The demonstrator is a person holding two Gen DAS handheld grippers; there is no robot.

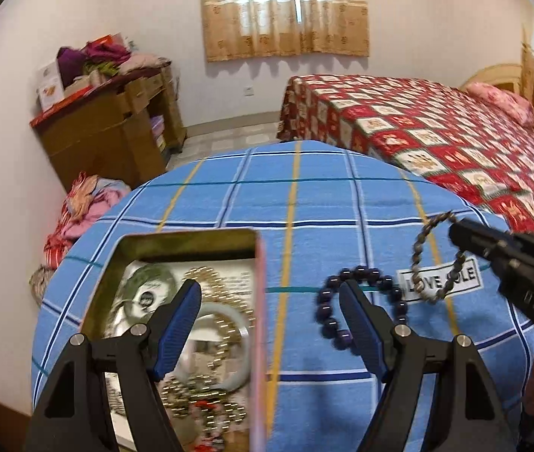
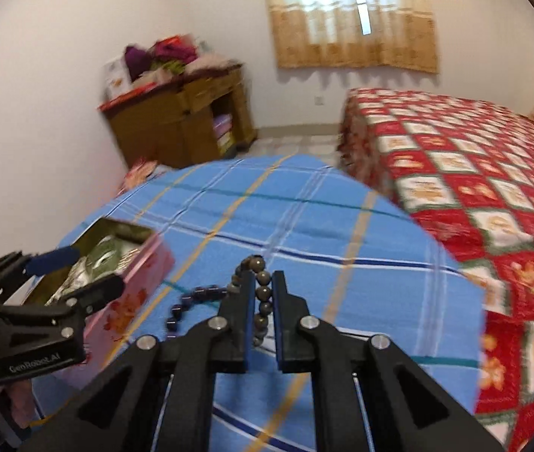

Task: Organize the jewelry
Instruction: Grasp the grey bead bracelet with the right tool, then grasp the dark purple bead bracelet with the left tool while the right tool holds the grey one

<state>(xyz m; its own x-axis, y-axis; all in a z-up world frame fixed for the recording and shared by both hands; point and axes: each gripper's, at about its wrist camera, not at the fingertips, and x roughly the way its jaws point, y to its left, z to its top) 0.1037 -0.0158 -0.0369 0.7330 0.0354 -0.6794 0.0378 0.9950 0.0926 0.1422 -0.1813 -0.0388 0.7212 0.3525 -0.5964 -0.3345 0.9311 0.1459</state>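
Observation:
My right gripper [image 2: 265, 282] is shut on a brown bead bracelet [image 2: 263, 293], which hangs as a loop [image 1: 436, 260] above the blue plaid cloth [image 1: 304, 203]. A dark purple bead bracelet [image 1: 361, 301] lies flat on the cloth just left of it, also seen in the right wrist view [image 2: 191, 301]. My left gripper [image 1: 270, 301] is open and holds nothing. Its left finger is over the open pink tin box [image 1: 187, 235] and its right finger over the purple bracelet. The tin holds a pale bangle [image 1: 225, 339] and gold bead chains.
The cloth covers a small table; its far edge [image 1: 285, 145] drops to the floor. A bed with a red patchwork quilt [image 1: 436, 139] stands close on the right. A wooden cabinet [image 1: 116, 128] piled with clothes is at the back left.

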